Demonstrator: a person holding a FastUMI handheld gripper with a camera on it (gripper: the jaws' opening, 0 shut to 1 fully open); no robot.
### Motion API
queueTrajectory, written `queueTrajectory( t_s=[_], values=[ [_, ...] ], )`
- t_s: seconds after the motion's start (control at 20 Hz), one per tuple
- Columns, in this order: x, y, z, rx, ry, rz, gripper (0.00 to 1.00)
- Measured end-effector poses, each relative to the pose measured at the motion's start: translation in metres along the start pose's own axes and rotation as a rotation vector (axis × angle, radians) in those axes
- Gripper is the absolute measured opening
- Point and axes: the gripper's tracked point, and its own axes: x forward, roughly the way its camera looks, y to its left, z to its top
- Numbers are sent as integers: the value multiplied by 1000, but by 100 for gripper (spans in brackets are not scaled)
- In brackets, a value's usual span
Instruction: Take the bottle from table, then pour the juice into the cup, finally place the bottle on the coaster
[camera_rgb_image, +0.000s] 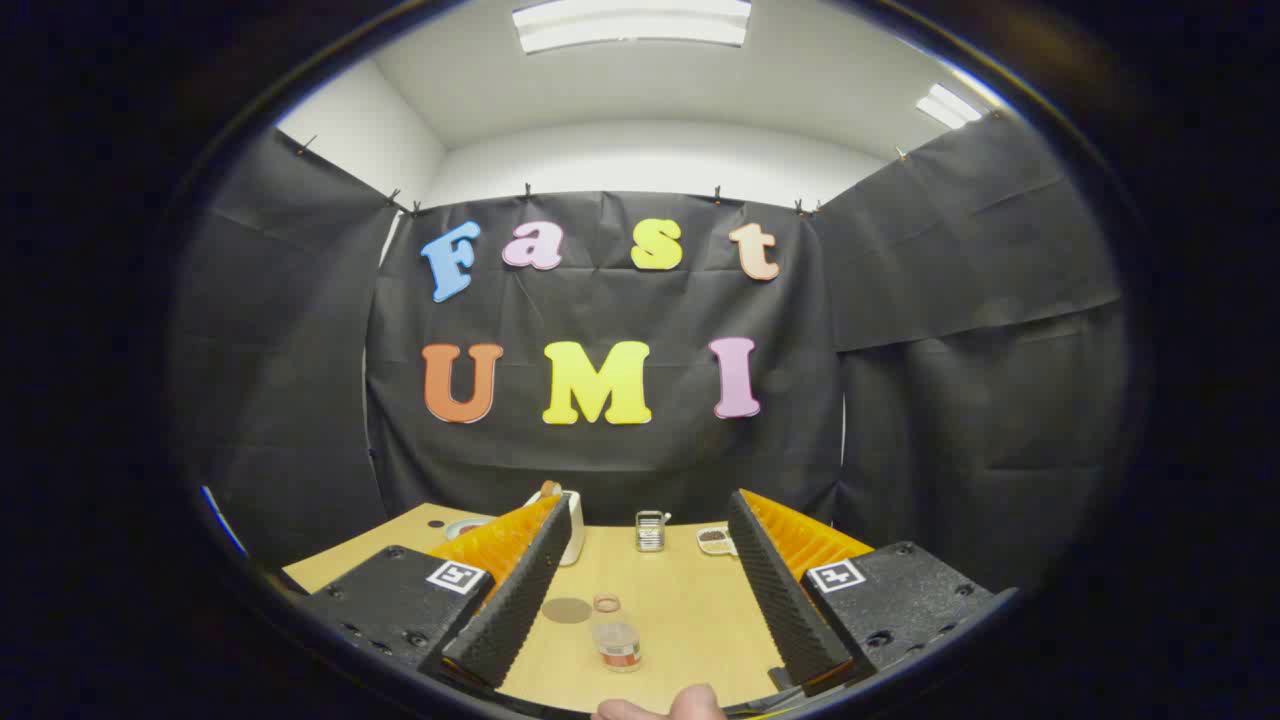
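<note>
My gripper (648, 505) is open and held above the wooden table (690, 620), with nothing between its fingers. Down between the fingers stands a small clear bottle (618, 645) with reddish juice in its bottom. Just beyond it sits a small clear cup (606, 602) with an orange-tinted rim. A flat round brown coaster (567, 610) lies left of the cup, close to my left finger (510, 590). None of the three touches the fingers.
At the table's far edge stand a white jug (573, 525), a small metal holder (650, 531), a little dish (715, 541) and a plate (465, 527) partly behind my left finger. A person's fingertip (672, 706) shows nearest the camera.
</note>
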Motion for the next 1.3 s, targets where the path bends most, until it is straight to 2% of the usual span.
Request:
queueTrajectory(
  t_s=[1.3],
  values=[
    [3,14,-10,34,40,30,100]
  ],
)
